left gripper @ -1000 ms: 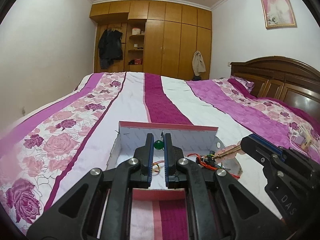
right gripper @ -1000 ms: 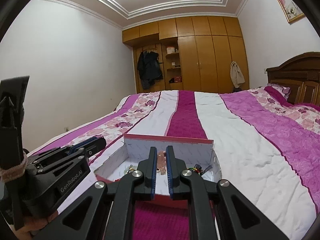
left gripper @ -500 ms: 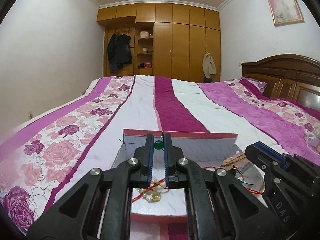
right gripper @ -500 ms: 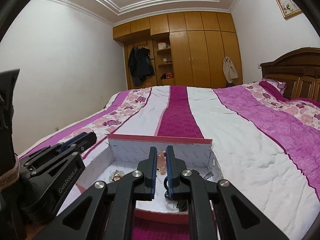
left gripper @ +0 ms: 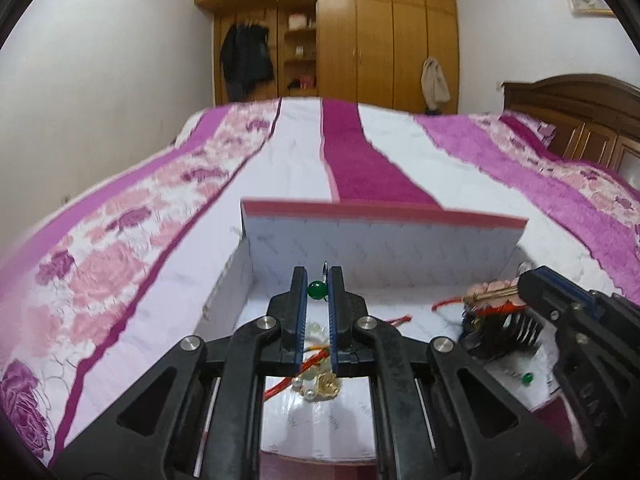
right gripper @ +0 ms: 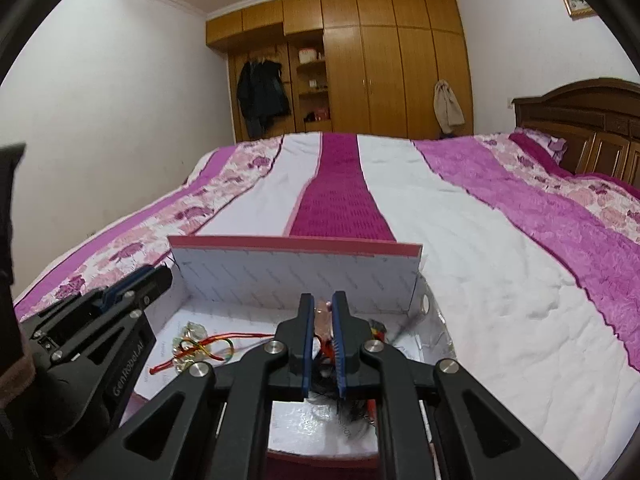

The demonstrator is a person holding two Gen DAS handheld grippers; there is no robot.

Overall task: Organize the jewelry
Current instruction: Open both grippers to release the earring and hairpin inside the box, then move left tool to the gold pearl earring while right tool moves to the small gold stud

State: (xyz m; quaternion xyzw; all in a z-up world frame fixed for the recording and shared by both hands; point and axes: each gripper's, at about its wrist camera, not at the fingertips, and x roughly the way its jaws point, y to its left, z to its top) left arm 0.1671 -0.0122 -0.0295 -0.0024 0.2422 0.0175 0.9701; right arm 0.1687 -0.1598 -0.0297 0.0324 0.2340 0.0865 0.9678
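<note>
Left tongs (left gripper: 318, 291) clench small green bead earring (left gripper: 317, 290) on thin hook | right tongs (right gripper: 320, 314) pinch pink-gold hair clip (right gripper: 322, 312) | both over white open cardboard box (left gripper: 380, 240) on bed | you handle light, slippery, bendable pieces; grip bead and clip body.

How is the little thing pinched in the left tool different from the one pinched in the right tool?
The left tool grips a round, glossy green bead with a thin wire; the right tool grips a long, flat clip, pink and gold. The bead sits at the tips, while the clip sticks out past them. Both are held tight above the white box.
</note>
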